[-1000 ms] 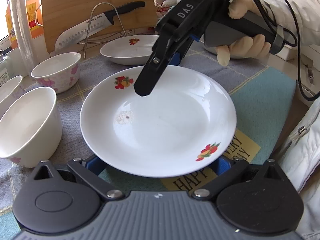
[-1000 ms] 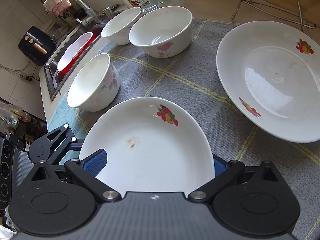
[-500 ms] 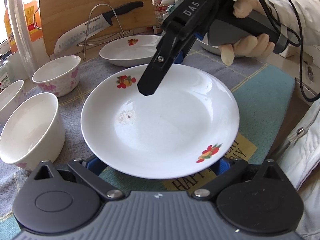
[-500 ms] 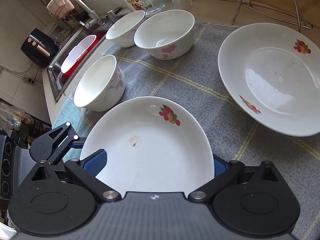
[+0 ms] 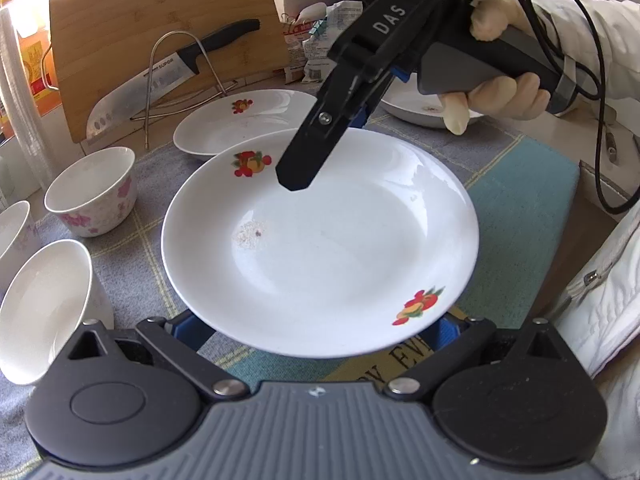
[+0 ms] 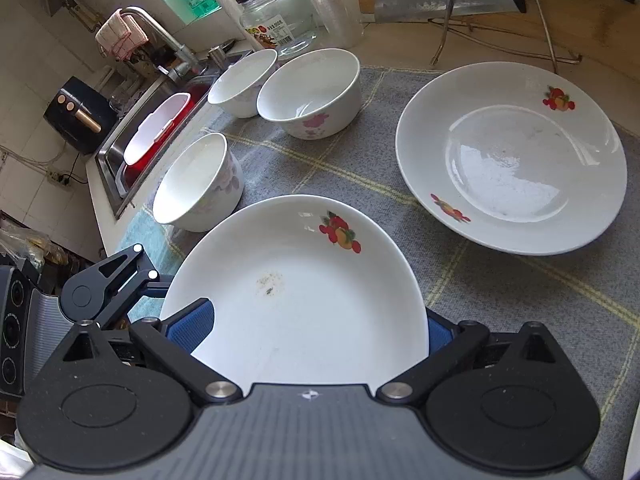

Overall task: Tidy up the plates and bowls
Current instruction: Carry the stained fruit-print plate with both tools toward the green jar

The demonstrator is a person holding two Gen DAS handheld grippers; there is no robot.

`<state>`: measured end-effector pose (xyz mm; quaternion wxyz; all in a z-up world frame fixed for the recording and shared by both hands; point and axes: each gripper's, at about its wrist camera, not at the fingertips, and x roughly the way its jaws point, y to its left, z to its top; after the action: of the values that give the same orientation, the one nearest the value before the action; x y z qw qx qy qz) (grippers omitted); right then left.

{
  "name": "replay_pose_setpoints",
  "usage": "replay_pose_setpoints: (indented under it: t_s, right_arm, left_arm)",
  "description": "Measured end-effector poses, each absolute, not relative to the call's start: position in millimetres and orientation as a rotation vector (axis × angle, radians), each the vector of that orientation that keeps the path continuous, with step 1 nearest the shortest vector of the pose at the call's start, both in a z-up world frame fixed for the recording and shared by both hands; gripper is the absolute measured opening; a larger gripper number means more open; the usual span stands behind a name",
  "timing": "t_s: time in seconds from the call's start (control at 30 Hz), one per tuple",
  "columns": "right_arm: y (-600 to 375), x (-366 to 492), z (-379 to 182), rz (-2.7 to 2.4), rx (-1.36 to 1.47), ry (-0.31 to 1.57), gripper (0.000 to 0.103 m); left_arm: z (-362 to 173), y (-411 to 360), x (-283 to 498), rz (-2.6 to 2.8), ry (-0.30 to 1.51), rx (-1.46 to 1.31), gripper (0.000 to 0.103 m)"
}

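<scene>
Left wrist view: a white plate with fruit prints (image 5: 320, 248) was raised over the grey checked mat (image 5: 132, 236), its far edge overlapping a second fruit-print plate (image 5: 244, 124) that lay on the mat. The right hand-held gripper (image 5: 328, 144), gripped by a gloved hand (image 5: 500, 92), reached in from the far side. One black finger lay over the plate's inner slope and a blue pad showed behind the rim, so it was pinching the plate's far edge. The left hand-held gripper (image 5: 316, 328) sat at the near rim with both blue pads tucked beneath the plate. Whether it gripped the plate could not be told. A small brownish smear marked the plate's well. A knife (image 5: 168, 76) rested on a wire stand against a wooden cutting board (image 5: 160, 20).

In the right wrist view the held plate (image 6: 296, 312) tilted across the right hand-held gripper (image 6: 316, 328), one blue pad over it and the other behind it. The left hand-held gripper (image 6: 120, 280) met its left edge. The second plate (image 6: 512, 156) lay well apart to the right. Three bowls (image 6: 312, 96) stood on the surface near the sink (image 6: 120, 168).
</scene>
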<state>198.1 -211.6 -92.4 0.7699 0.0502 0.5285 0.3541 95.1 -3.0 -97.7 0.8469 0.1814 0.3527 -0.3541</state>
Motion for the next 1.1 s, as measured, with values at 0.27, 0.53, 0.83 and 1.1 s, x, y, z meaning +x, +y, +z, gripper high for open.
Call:
replay_pose_setpoints:
  t_s: [0.27, 0.53, 0.83, 1.1]
  right_arm:
    - [-242.5, 194.3, -82.8, 0.733, 0.13, 1.117, 0.103]
    - [-279.4, 191.0, -75.4, 0.686, 0.141, 1.091, 0.103]
    - [-329.0, 189.7, -69.9, 0.624, 0.171, 1.064, 0.103]
    - [-375.8, 189.6, -66.8, 0.557, 0.197, 1.036, 0.103]
  left_arm:
    - [-88.3, -29.4, 99.3, -0.778, 0.729, 0.399, 0.101]
    - [-82.1, -60.9, 107.1, -0.824, 0.712, 0.413, 0.101]
    - [-78.6, -102.7, 122.9, -0.889, 0.699, 0.433, 0.101]
    - [-76.2, -143.9, 140.1, -0.951, 0.68, 0.453, 0.101]
